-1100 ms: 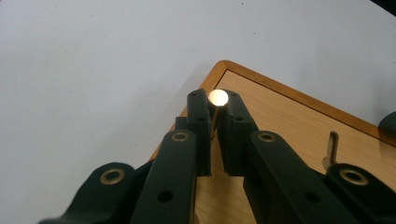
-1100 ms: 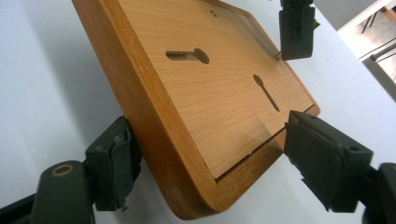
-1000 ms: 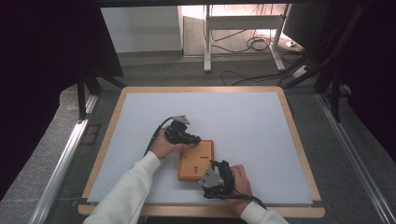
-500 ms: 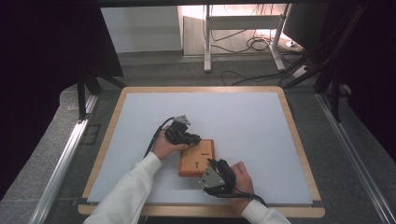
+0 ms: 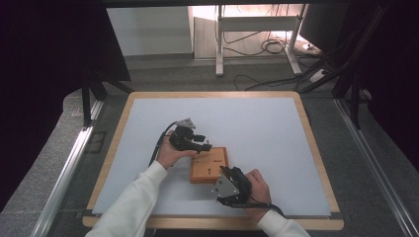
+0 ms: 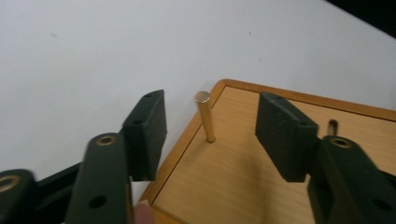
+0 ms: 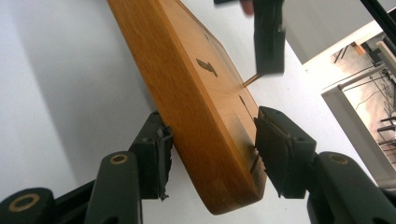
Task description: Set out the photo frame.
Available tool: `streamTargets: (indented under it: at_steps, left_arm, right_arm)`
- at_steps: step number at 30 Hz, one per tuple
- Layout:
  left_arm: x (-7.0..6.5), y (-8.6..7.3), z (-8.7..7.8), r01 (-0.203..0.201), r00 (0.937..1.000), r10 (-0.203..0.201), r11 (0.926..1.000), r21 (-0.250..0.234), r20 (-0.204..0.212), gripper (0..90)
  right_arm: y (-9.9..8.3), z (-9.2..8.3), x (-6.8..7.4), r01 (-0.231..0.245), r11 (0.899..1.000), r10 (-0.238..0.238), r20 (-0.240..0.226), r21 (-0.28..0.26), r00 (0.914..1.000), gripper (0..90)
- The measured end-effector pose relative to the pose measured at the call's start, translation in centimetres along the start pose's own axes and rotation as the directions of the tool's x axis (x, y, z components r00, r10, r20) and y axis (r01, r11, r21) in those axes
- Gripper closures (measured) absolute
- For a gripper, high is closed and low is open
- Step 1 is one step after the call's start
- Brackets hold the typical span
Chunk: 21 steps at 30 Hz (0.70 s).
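Note:
A flat wooden block [image 5: 209, 165] lies in the middle of the white mat. A thin brass pin [image 6: 204, 116] stands upright in a hole near one corner of the block [image 6: 243, 172]. My left gripper [image 5: 195, 141] hovers over that far left corner, open, with the pin between its jaws and touching neither [image 6: 212, 123]. My right gripper [image 5: 228, 183] sits at the block's near right corner. In the right gripper view its jaws [image 7: 210, 149] press on the two faces of the block's edge [image 7: 196, 116]. The pin [image 7: 252, 79] and one jaw of the left gripper [image 7: 268, 37] show farther off.
The white mat [image 5: 257, 123] lies on a table with a wooden rim [image 5: 316, 148]. The block's top has a few small slots and holes [image 7: 206, 66]. Cables and a metal stand [image 5: 257, 34] lie on the floor beyond the far edge.

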State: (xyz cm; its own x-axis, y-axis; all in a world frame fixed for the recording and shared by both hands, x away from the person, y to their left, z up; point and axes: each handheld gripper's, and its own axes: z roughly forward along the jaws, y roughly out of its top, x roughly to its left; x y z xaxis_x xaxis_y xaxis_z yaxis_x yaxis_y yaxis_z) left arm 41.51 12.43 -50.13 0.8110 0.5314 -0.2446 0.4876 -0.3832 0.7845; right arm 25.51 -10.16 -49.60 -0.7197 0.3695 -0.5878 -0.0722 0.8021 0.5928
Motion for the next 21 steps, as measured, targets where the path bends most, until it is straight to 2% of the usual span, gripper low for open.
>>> streamTargets:
  at_steps: [1,2,7,10,21]
  left_arm:
    - [0.1,-0.2,-1.0,0.005,0.9998,-0.006,0.9998,-0.020,-0.018,37.6]
    - [0.1,-0.2,-1.0,0.005,0.9998,-0.006,0.9998,-0.020,-0.018,36.6]
    - [0.7,-1.4,-3.4,0.040,0.9983,-0.042,0.9970,-0.066,-0.039,33.2]
    - [1.2,-2.7,-4.4,0.060,0.9964,-0.064,0.9961,-0.065,-0.056,33.0]
    - [1.5,-5.5,-5.8,0.087,0.9933,-0.090,0.9952,-0.044,-0.073,31.2]
  right_arm:
    - [0.0,0.0,-0.1,0.004,1.000,-0.004,-0.001,0.000,1.0000,48.2]
    - [0.0,0.0,-0.1,0.004,1.000,-0.004,-0.001,0.000,1.0000,48.2]
    - [0.0,-0.2,-0.5,0.014,1.000,-0.014,-0.010,-0.003,0.9999,49.3]
    - [0.2,-0.3,-0.9,0.016,1.000,-0.016,-0.014,-0.003,0.9998,50.5]
    - [1.4,-0.2,-2.6,0.035,0.999,-0.035,-0.039,-0.017,0.9986,56.6]
